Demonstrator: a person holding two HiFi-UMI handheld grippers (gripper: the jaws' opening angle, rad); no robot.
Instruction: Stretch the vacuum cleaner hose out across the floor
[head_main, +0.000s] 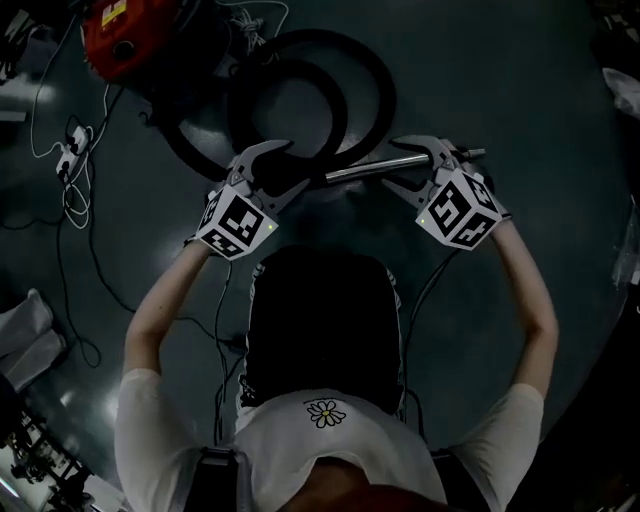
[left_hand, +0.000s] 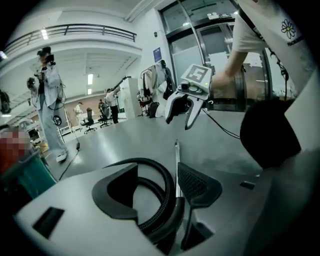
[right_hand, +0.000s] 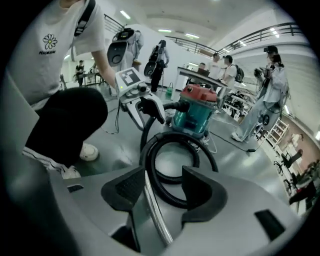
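Between the left tongs (head_main: 293, 168), set wide, runs the black hose (head_main: 380, 90). It lies close to one jaw, with no pad visibly pressing on it. A shiny tube (head_main: 355, 172) leads from there through the right tongs (head_main: 390, 163), which also stand wide; the tube sits just beside one jaw, unclamped. Beyond both tongs the hose lies on the floor (head_main: 520, 90) coiled in two loops, one inside the other. It runs toward the vacuum (head_main: 125, 40), red on top and teal below, well off past the left tongs.

Writing is scarce. Each of the tongs carries a cube (head_main: 237, 222) with black-and-white square markers and no letters. The white shirt bears a daisy (head_main: 326, 412); in the right gripper view a short line of print sits under it, too small to read. A yellow label on the vacuum's red top is also unreadable.

Both bare arms reach forward with elbows bent outward, and the person crouches low over a dark lap. The two tongs point inward at each other and tilt down toward the floor.

Counted: two tongs, two cubes, one hose, one tube, one vacuum. A white power strip (head_main: 72, 148) with thin cables lies on the floor out beyond the left tongs. Several other people stand in the background of both gripper views.
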